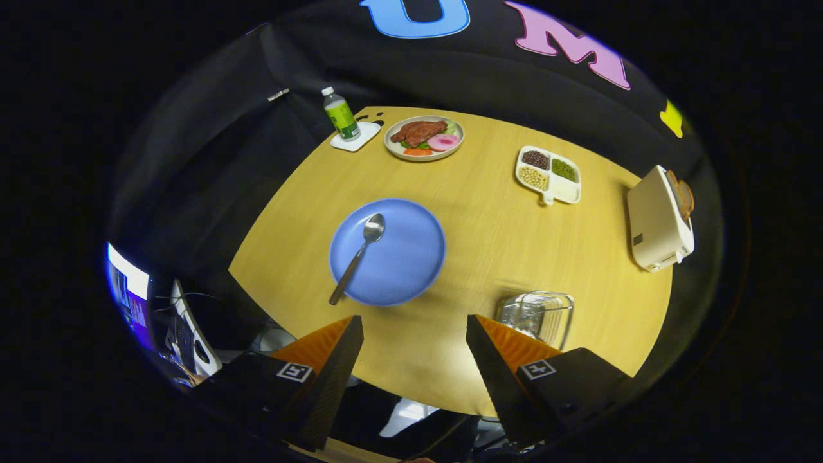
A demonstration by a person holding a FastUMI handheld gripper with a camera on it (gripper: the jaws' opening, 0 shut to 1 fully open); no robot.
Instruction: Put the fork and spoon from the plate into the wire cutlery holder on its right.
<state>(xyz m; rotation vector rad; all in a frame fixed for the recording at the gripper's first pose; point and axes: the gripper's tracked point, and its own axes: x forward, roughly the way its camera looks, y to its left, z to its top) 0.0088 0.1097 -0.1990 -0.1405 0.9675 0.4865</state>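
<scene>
A blue plate lies on the round wooden table, just beyond my left finger. A metal spoon rests on the plate's left side, bowl toward the far side and handle hanging over the near rim. The wire cutlery holder stands to the plate's right, just beyond and partly behind my right finger. My gripper is open, high above the table's near edge, with nothing between its fingers. What the holder contains cannot be made out.
At the table's far side stand a green-labelled bottle on a white coaster, a plate of food and a white divided dish of beans. A white toaster with bread sits at the far right edge.
</scene>
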